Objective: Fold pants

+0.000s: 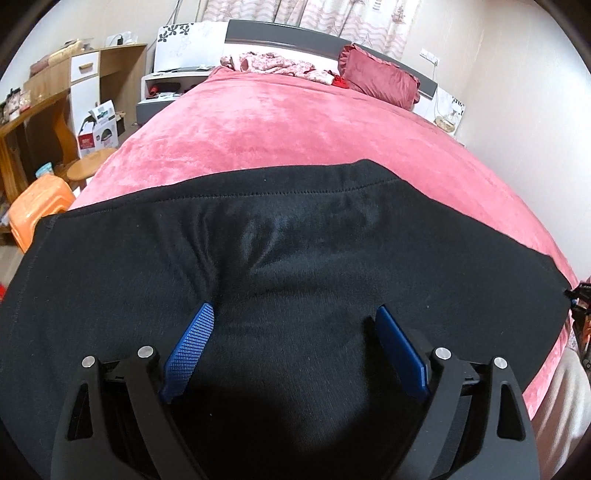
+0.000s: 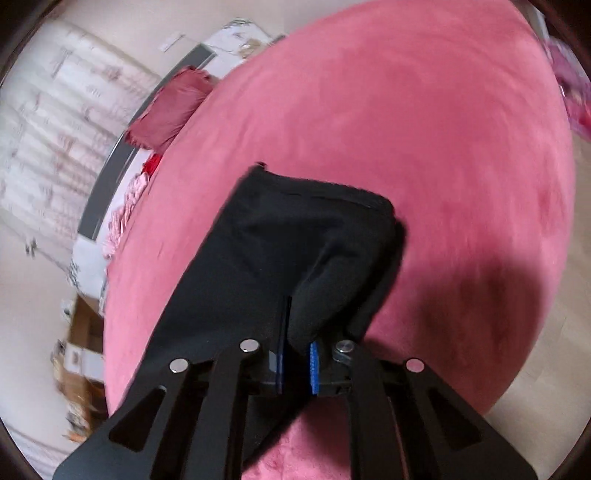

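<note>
Pink plush bed [image 1: 295, 122] carrying black pants [image 1: 280, 236], spread flat beneath and ahead of the left tongs [image 1: 295, 314], whose blue pads [image 1: 192, 343] stand wide apart over the cloth. Right tongs [image 2: 295, 354] pressed together, pinching a raised fold of the pants [image 2: 280, 236], which trail forward onto the bed. Red pillow [image 1: 380, 75] at the headboard [image 1: 288, 35], far ahead of the left tongs

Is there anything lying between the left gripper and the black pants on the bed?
Nothing visible. The left gripper hangs open right over the black pants, with only bare cloth between its blue fingers. The pillow sits far off by the headboard.
</note>
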Tool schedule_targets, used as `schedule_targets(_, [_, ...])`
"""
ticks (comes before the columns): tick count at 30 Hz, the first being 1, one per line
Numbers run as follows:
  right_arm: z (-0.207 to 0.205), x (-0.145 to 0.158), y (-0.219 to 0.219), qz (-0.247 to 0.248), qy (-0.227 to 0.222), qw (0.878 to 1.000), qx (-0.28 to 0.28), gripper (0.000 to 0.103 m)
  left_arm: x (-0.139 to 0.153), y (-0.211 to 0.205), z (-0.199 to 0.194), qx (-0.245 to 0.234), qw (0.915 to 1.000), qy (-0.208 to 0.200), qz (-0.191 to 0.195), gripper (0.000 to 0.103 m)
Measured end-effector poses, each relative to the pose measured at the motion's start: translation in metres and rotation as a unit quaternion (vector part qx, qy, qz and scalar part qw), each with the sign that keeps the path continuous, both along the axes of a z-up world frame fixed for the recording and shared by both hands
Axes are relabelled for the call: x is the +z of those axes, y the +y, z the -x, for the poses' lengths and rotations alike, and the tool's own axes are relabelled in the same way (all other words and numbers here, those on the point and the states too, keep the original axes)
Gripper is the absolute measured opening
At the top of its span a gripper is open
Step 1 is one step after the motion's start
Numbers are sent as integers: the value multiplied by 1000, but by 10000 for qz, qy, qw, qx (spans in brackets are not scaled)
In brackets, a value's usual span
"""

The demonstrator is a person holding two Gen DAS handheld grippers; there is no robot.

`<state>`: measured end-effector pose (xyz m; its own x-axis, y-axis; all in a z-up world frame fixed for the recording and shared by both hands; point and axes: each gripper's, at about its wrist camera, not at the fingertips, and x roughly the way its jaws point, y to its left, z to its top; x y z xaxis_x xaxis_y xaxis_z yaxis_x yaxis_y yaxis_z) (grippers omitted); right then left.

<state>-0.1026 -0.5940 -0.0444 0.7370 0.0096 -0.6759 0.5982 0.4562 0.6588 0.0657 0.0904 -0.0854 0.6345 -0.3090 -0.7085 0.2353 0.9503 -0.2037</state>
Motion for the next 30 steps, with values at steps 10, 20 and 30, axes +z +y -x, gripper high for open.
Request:
schedule_targets(10, [26,67,44,2156,145,9759,-293,64,33,-14,11,82,9994,-35,330,88])
schedule_targets(20, [-71,42,96,2682,811,9516,1265,36,33,-119,-33,-724,9969,157,-262,73])
schedule_targets(30, [-97,21,77,2597,1043,9540,1073,35,8,-114,-101,-403,9977,87,-537,58])
